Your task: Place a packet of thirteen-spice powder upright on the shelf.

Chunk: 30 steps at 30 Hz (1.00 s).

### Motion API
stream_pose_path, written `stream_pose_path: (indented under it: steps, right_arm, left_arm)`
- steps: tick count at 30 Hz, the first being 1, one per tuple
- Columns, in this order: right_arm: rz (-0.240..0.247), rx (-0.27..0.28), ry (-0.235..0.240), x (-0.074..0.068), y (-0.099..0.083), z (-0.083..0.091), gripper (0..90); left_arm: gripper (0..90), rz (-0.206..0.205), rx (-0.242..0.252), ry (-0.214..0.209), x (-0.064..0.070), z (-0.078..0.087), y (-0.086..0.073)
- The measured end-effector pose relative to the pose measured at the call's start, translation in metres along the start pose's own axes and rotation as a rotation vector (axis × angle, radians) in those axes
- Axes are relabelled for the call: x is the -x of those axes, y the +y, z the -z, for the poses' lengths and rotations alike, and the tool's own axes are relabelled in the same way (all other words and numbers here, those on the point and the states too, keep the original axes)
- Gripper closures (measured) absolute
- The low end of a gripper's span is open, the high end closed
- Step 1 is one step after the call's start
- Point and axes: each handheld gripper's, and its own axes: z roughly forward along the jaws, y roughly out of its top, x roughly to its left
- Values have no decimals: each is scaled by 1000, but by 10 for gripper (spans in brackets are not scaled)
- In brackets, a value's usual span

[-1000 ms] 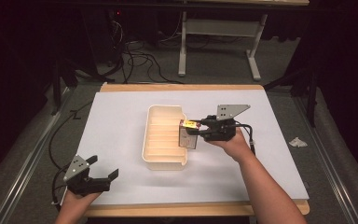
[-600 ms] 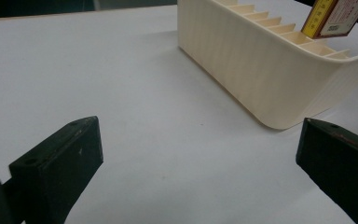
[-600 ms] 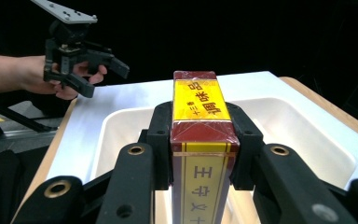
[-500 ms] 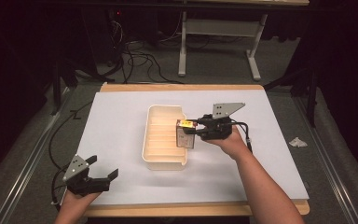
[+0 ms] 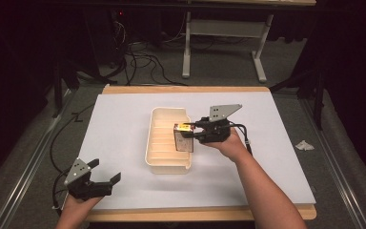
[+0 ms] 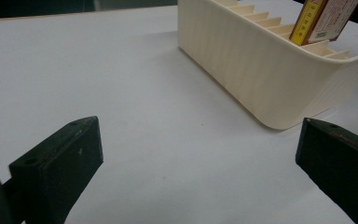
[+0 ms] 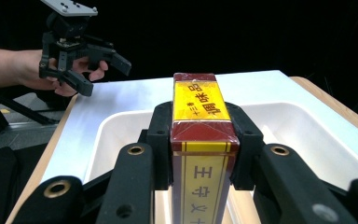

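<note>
Here, in the high view, the left gripper (image 5: 106, 179) rests at the table's 7 o'clock corner, held by the person's left hand (image 5: 76, 207); its jaws stand spread with nothing between them, as the left gripper view confirms, where bare white table surface (image 6: 168, 121) lies in the gap. It is well apart from the work and appears idle.

Nearer the centre stands the cream slotted tray (image 5: 158, 160), its long axis running from 6 to 12 o'clock, its inner ribs crossing from 3 to 9 o'clock. The right gripper (image 5: 193, 133), coming in from the tray's 3 o'clock side, pinches a small red-and-yellow box (image 5: 183, 137) by its two broad faces; the right gripper view shows both jaws pressed against the box (image 7: 204, 140) with the tray's basin (image 7: 307, 135) beyond.

The box is at the tray's right-hand wall, about midway along it, partly down among the ribs; whether it touches the tray floor cannot be told. In the left gripper view the box (image 6: 326, 21) stands on end and leans slightly, so its long axis is close to vertical, its yellow narrow edge toward 7 o'clock.

Judged step: lowering the box into a slot, not yet released. The next move likely calls for squaring the box between two ribs, easing it down until seated, then spreading the jaws and withdrawing toward 3 o'clock without dragging it.
</note>
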Motion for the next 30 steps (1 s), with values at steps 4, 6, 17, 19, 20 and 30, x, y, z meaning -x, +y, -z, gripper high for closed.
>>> stream_pose_path:
  steps: [4,6,17,19,20,30]
  right_arm:
    - [8,0,1,-1,0,-3,685]
    - [15,-2,2,-1,0,-4,685]
    - [29,7,3,-3,1,-15,682]
    - [33,-3,4,-4,1,-16,682]
    - [39,2,6,-4,1,-18,681]
    - [50,0,16,-5,0,-27,681]
  left_arm:
    - [11,0,3,2,0,0,0]
    - [11,-3,1,1,0,0,0]
    - [12,-5,-1,0,-1,0,0]
    - [12,-5,-1,0,-1,0,0]
    - [12,-5,-2,0,-1,0,0]
    - [12,-4,-3,0,-1,0,0]
